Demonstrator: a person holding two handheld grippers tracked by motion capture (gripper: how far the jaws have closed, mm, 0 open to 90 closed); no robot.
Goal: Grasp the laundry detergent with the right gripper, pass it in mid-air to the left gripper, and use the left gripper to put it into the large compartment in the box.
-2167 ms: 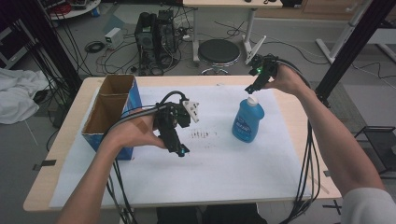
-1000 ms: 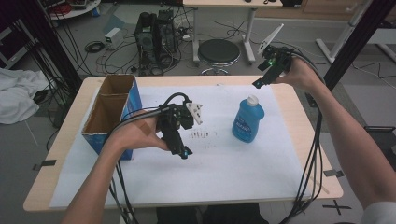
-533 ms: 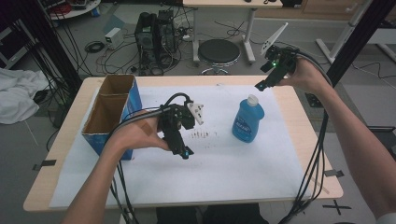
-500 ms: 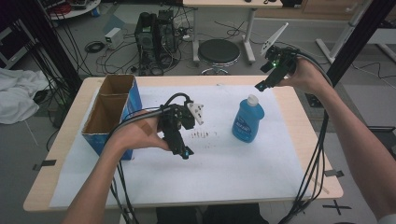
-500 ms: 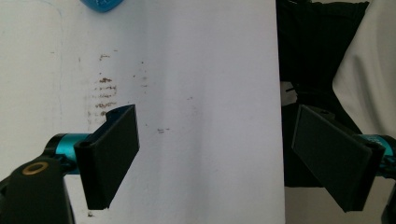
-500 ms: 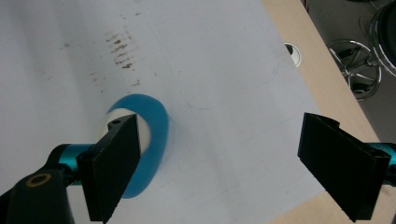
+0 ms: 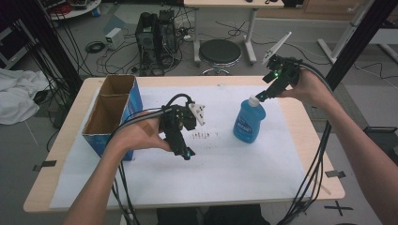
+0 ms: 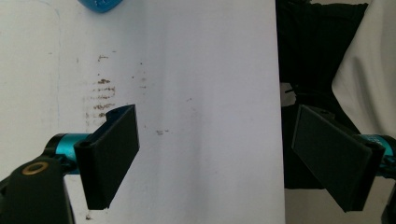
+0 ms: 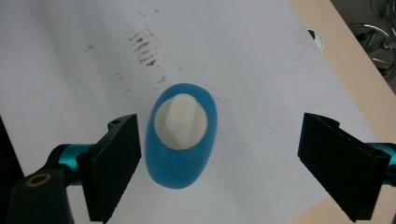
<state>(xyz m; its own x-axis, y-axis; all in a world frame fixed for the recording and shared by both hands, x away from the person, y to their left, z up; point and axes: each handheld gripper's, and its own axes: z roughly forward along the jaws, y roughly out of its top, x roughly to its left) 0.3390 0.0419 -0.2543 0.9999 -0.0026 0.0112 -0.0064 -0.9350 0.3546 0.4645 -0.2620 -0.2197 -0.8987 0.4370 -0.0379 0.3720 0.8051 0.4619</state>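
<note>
A blue bottle (image 7: 248, 121) with a white cap stands upright on the white paper, right of the middle. From straight above, the right gripper view shows the bottle (image 9: 181, 148) and its cap (image 9: 181, 121) below the jaws. My right gripper (image 7: 264, 93) hovers just above and right of the cap, open, apart from it; in its own view the right gripper (image 9: 233, 175) has wide jaws with nothing between them. My left gripper (image 7: 184, 151) hangs over the paper's middle, pointing down, and in its own view the left gripper (image 8: 226, 165) stands open and empty.
An open blue cardboard box (image 7: 112, 112) with two compartments stands at the table's left. Small brown marks (image 7: 205, 135) stain the white paper sheet (image 7: 234, 173). The wooden table edge (image 7: 305, 126) shows at the right. Cables trail from both grippers toward the front.
My right gripper rose off the bottle's top, swung up and right, then came back down toward the cap. The bottle stays standing. The left gripper barely moved.
</note>
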